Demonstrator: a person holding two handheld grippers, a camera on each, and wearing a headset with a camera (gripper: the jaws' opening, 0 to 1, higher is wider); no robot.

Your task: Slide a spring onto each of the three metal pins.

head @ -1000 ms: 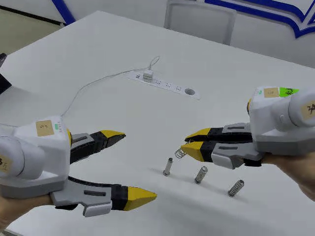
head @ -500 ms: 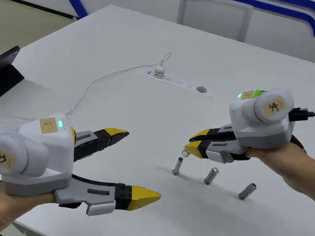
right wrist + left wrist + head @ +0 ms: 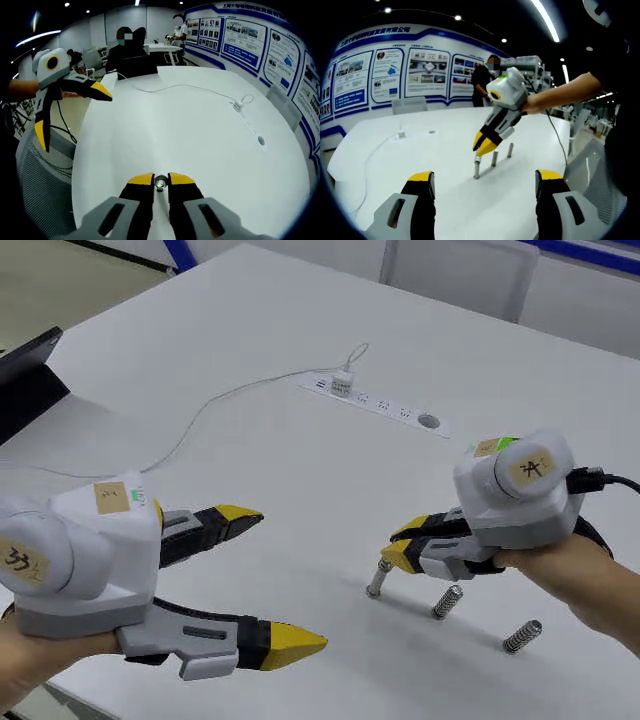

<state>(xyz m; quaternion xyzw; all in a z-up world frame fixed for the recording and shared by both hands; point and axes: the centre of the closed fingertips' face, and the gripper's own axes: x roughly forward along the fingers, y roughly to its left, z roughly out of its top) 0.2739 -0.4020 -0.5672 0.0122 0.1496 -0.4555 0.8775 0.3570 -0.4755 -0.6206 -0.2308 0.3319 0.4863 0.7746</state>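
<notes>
Lowered since before, right gripper [image 3: 402, 546] fingers [image 3: 142, 180] pinch a spring [image 3: 160, 183] above the bare pin [image 3: 378, 580] for threading; left gripper [image 3: 282, 577] fingers [image 3: 290, 642] gape idle.

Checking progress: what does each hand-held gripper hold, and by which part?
The right hand-held gripper pinches a spring across its coils, between its yellow tips. The left hand-held gripper is open and holds nothing.

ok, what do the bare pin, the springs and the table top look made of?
Bare pin: metal, probably steel, going by the grey colour and dull sheen.
Springs: coiled metal wire, silvery, with glints along the coils.
Table top: smooth, matte white, possibly laminate or painted board. The look doesn't settle which.
</notes>
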